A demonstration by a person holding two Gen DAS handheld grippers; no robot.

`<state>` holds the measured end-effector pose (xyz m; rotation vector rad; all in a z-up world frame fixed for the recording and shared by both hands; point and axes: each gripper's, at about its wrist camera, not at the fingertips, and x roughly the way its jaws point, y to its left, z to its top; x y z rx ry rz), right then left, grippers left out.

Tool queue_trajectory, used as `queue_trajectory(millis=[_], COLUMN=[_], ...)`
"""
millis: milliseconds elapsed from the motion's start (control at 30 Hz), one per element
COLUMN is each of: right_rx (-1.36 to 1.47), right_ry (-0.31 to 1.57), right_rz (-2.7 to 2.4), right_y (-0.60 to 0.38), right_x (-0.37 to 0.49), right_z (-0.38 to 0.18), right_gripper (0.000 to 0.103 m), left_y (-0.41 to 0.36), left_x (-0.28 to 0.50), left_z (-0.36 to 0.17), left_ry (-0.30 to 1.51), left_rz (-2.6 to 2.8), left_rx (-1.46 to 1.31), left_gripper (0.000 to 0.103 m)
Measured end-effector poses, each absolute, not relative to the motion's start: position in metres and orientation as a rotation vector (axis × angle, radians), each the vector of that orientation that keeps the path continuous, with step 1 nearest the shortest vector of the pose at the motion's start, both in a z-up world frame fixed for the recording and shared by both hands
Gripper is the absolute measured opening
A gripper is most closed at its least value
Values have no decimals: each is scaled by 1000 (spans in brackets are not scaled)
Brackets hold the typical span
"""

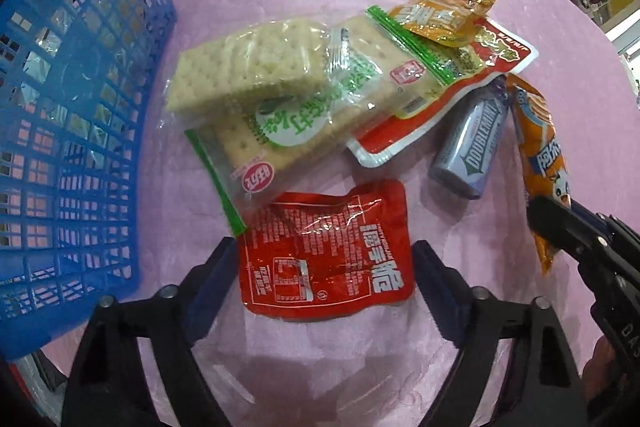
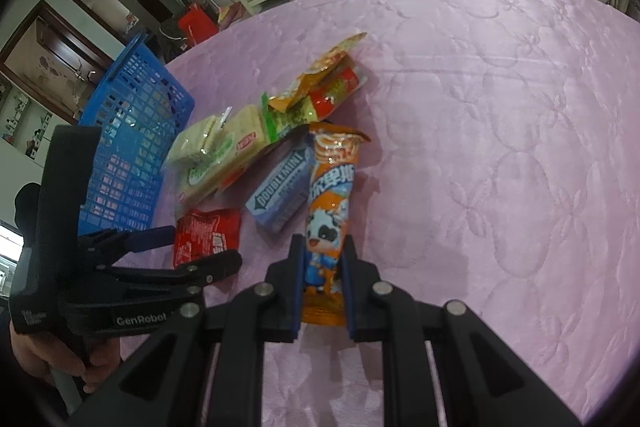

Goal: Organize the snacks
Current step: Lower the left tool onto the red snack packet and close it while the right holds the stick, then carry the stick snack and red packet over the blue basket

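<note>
The left gripper [image 1: 324, 259] hangs spread around the red pouch [image 1: 326, 251] on the pink cloth [image 2: 500, 147], not pinching yet. The right gripper [image 2: 323, 267] is clamped on the orange panda stick [image 2: 328, 211]. That slick foil could easily squirt out sideways, away from the blue basket [image 1: 76, 131].

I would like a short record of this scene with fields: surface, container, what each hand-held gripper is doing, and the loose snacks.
surface: pink quilted cloth
container: blue basket, beside the snacks
left hand-held gripper: open, jaws either side of red packet
right hand-held gripper: shut on orange panda snack stick
loose snacks: cracker packs, Doublemint gum
</note>
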<state>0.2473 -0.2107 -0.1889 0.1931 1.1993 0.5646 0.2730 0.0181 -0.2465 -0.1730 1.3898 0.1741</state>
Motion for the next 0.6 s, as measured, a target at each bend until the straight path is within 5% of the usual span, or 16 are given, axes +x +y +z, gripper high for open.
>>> queue_trajectory(millis=[100, 267, 400, 600], right_rx=[193, 197, 194, 137], right_ry=[1198, 1200, 1194, 1211], right_rz=[577, 580, 582, 568], right_y=[-209, -208, -207, -201], right_x=[245, 244, 242, 233], right_z=[-188, -188, -185, -188], right_gripper=[20, 20, 20, 20], left_y=[12, 13, 4, -5], left_x=[270, 272, 269, 251], left_z=[-239, -241, -243, -246], left_ry=[1389, 1393, 1384, 1361], left_rz=[152, 148, 121, 79], left_rx=[-161, -152, -147, -194], left_gripper=[48, 45, 13, 11])
